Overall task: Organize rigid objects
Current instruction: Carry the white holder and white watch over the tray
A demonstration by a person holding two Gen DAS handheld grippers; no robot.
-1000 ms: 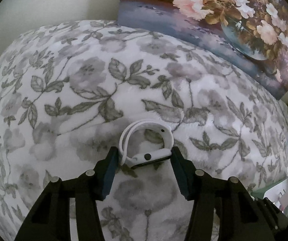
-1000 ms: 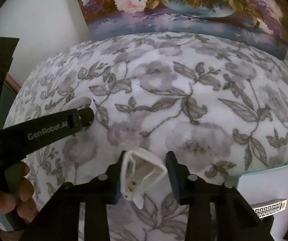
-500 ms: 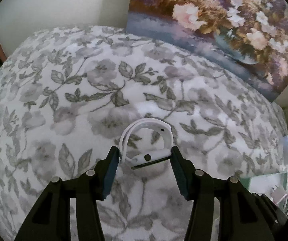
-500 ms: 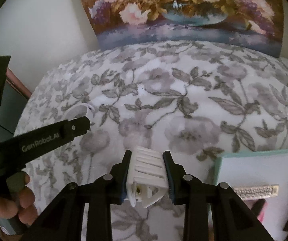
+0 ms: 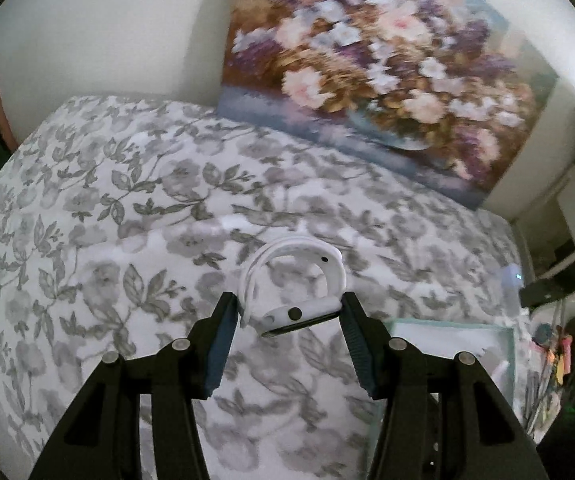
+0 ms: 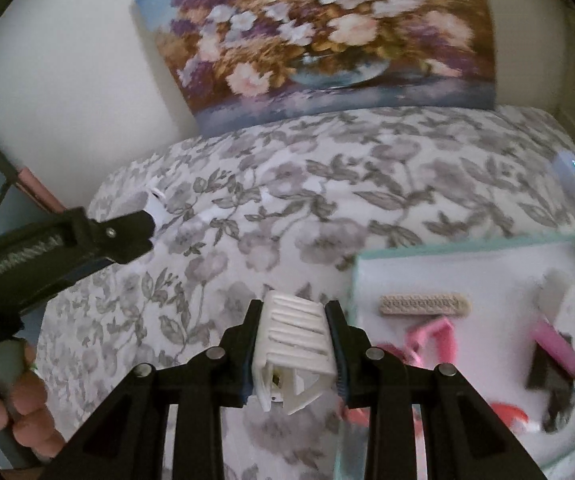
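My left gripper (image 5: 289,320) is shut on a white smartwatch (image 5: 295,292) with a looped strap, held above the floral bedspread (image 5: 127,240). My right gripper (image 6: 293,344) is shut on a white ribbed hair claw clip (image 6: 293,336), held just left of a teal-rimmed white tray (image 6: 467,246). In the tray lie a beige patterned clip (image 6: 423,305), a pink clip (image 6: 431,338), a pink and black clip (image 6: 555,356) and a red piece (image 6: 507,414). The left gripper (image 6: 143,226) also shows in the right wrist view, at the left.
A flower painting (image 5: 375,76) leans on the wall behind the bed. The tray corner (image 5: 455,330) shows at the lower right of the left wrist view. Clutter and a small lit device (image 5: 511,280) sit beyond the bed's right edge.
Both grippers have lifted off the bedspread with their objects and moved right. The tray has come much further into the right wrist view and has entered the left wrist view.
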